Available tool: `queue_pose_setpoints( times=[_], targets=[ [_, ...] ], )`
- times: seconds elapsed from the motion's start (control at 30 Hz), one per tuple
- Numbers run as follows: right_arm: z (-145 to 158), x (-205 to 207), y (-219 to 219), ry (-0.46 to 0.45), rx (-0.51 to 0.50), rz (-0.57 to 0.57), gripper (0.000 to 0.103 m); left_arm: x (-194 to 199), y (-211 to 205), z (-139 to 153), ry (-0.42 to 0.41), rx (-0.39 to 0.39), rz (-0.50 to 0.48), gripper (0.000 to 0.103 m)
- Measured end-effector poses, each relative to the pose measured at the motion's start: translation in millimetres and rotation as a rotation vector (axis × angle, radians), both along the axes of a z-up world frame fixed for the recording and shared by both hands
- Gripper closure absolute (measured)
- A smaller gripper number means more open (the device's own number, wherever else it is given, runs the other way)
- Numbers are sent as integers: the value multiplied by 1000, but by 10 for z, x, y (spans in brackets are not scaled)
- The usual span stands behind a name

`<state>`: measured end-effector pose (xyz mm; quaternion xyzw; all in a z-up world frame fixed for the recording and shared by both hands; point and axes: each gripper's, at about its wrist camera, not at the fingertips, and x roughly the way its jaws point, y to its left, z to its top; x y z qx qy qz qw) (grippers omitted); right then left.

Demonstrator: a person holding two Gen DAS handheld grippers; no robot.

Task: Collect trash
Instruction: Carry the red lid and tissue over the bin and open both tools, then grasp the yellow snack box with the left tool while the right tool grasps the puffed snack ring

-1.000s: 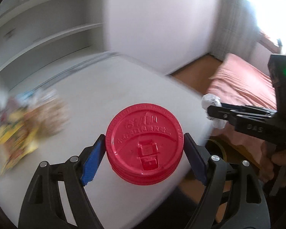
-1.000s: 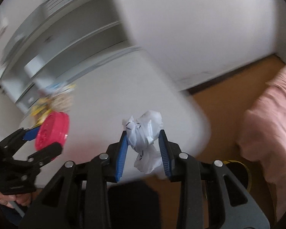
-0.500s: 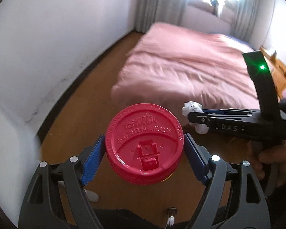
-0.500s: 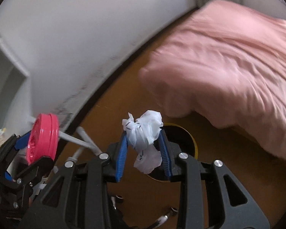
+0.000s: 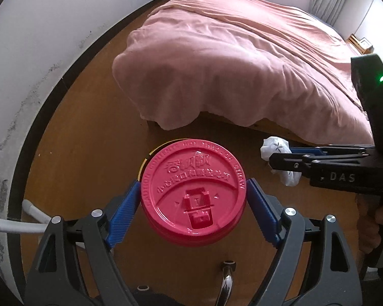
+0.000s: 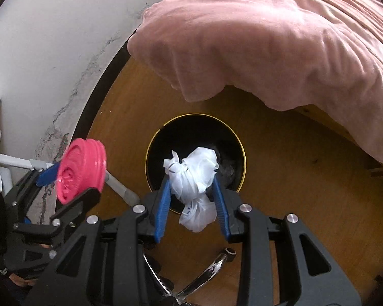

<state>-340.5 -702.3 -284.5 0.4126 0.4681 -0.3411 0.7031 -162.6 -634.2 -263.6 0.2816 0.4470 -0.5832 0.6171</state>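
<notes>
My left gripper (image 5: 193, 202) is shut on a red plastic cup lid (image 5: 193, 191), held above the floor; the lid also shows at the left of the right wrist view (image 6: 81, 169). My right gripper (image 6: 191, 191) is shut on a crumpled white tissue (image 6: 195, 173), held just above a black round trash bin with a yellow rim (image 6: 243, 150). In the left wrist view the bin's rim (image 5: 141, 164) peeks out behind the lid, and the tissue (image 5: 278, 150) sticks out of the right gripper at the right.
A bed with a pink cover (image 6: 280, 33) (image 5: 242, 58) stands close behind the bin on a wooden floor (image 6: 306, 178). A white wall with a dark baseboard (image 6: 38, 51) runs on the left. Chrome chair legs (image 6: 209, 272) and white pipes (image 6: 117, 186) lie below.
Both grippers have swung from the white table to the floor by the bed and dropped lower toward the bin. Each keeps its hold on its item.
</notes>
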Motion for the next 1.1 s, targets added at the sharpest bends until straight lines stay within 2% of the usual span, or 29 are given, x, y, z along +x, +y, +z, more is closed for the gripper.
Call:
queue_pose_setpoints(
  times=[0.13, 0.3, 0.53, 0.57, 0.63, 0.8, 0.87, 1.0, 1.1],
  targets=[
    [6, 41, -27, -2, 2, 1, 70, 69, -26, -44, 8, 20, 12, 21],
    [-18, 108, -78, -4, 2, 14, 70, 110, -21, -23, 7, 11, 21, 13],
    [-8, 98, -66, -9, 1, 12, 67, 99, 73, 131, -7, -9, 0, 12],
    [-7, 106, -67, -10, 3, 13, 61, 101, 91, 169, -13, -15, 1, 12],
    [39, 104, -58, -10, -23, 8, 36, 113, 126, 241, -19, -24, 8, 12],
    [215, 81, -28, -28, -64, -5, 35, 97, 268, 539, -6, -60, 25, 12],
    [343, 72, 1, -36, -91, -4, 34, 35, 359, 741, -6, -92, 15, 12],
    [786, 125, 169, -64, -178, 22, 30, -82, 686, 1220, -71, -183, -5, 10],
    [1199, 293, 413, -120, -245, 76, 29, -49, 1037, 1584, -115, -231, 6, 10]
  ],
)
